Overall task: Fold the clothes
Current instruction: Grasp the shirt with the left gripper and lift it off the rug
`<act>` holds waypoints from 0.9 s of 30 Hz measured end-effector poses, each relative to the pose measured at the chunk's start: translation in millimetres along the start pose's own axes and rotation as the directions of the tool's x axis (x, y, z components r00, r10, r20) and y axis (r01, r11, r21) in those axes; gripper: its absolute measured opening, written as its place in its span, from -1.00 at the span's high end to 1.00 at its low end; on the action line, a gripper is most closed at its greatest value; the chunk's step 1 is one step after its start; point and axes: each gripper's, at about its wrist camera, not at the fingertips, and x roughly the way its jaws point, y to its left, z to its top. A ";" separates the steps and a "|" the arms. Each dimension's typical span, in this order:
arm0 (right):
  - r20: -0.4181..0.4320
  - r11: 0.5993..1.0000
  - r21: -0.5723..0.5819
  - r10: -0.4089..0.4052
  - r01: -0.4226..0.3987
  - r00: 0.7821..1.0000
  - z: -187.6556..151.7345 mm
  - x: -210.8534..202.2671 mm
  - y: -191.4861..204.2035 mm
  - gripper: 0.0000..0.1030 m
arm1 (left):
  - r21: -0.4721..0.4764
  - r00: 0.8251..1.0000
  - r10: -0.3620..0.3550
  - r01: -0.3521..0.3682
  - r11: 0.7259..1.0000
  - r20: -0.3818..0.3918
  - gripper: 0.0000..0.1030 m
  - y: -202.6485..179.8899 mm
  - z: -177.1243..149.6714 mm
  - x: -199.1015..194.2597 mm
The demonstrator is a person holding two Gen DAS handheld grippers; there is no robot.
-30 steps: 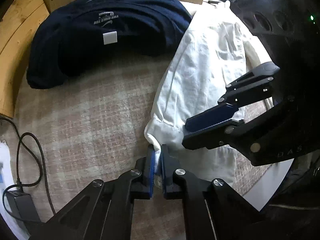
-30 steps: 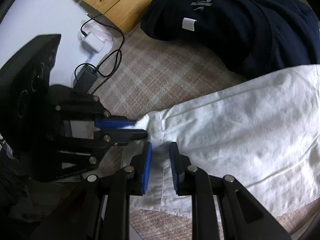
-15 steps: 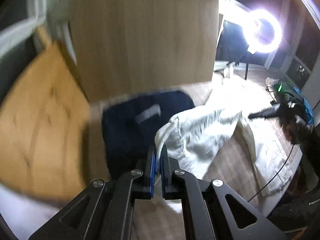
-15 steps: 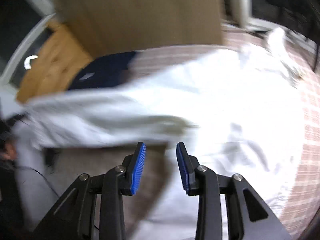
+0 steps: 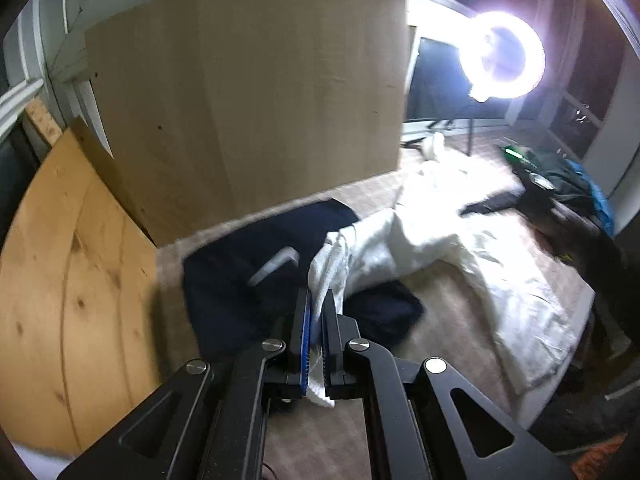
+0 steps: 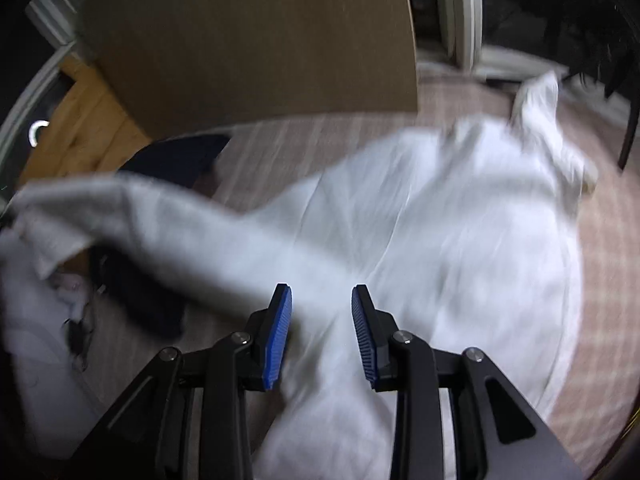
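The left gripper [image 5: 316,312] is clenched tight on a bunched edge of the white garment [image 5: 420,240], a tail of cloth poking out below the blue pads, and that edge is lifted clear of the checked rug [image 5: 440,312] while the rest trails away towards the rug's far right side and lies spread there. Over on the right wrist view, the right gripper [image 6: 322,316] has just been opening its jaws and they stand apart now, nothing between the pads; the white garment [image 6: 420,240] lies below and beyond them, one long arm of it stretched off to the left where the other hand has it. The dark navy garment [image 5: 248,284] sits heaped near the rug's far left edge, hard by the big cardboard panel [image 5: 248,112], with the lifted white cloth hanging over part of it. This fabric looks light and thoroughly limp: it sags, it creases, it will follow whichever corner is carried and drag the rest behind. No fragility to worry about, but a one-point hold lets it twist into a rope. The sensible place for the free right gripper, I'd say, is a matching hem or corner along the same edge, well apart from the left's pinch, so the cloth can be stretched flat between the two. Pinch a single layer at a seam, where the thicker stitching gives the pads something to bite.
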 end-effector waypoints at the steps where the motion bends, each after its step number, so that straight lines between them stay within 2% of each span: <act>1: -0.030 1.000 -0.009 -0.005 0.004 1.000 9.9 10.7 0.6 0.40 | -0.010 1.000 -0.017 0.017 1.000 0.002 0.93 -4.6 -8.5 -7.4; 6: -0.201 0.991 -0.116 -0.089 0.066 0.976 30.6 73.2 4.4 0.40 | -0.078 0.992 -0.122 0.122 0.989 0.016 0.93 -27.2 -40.3 -45.0; 11: -0.191 0.991 -0.113 -0.099 0.079 0.977 38.6 84.0 1.6 0.40 | -0.066 0.986 -0.163 0.165 0.984 0.029 0.92 -76.2 -54.4 -56.9; 15: -0.194 0.986 -0.158 -0.089 0.058 0.977 37.8 71.6 0.3 0.40 | -0.080 0.990 -0.134 0.137 0.987 0.034 0.93 -113.7 -59.6 -58.1; 19: -0.186 0.976 -0.217 -0.045 0.004 0.981 31.4 46.7 -6.9 0.40 | -0.097 0.994 -0.088 0.094 0.991 0.072 0.93 -164.2 -49.5 -61.9; 23: -0.225 0.968 -0.245 -0.004 -0.052 0.974 11.3 32.7 -34.9 0.40 | -0.093 0.995 -0.045 0.053 0.994 0.095 0.93 -231.7 -32.6 -62.1; 27: -0.228 0.970 -0.215 0.061 -0.111 0.972 -10.1 8.7 -82.1 0.40 | -0.010 0.997 -0.053 0.054 0.998 0.053 0.92 -326.0 -19.8 -42.0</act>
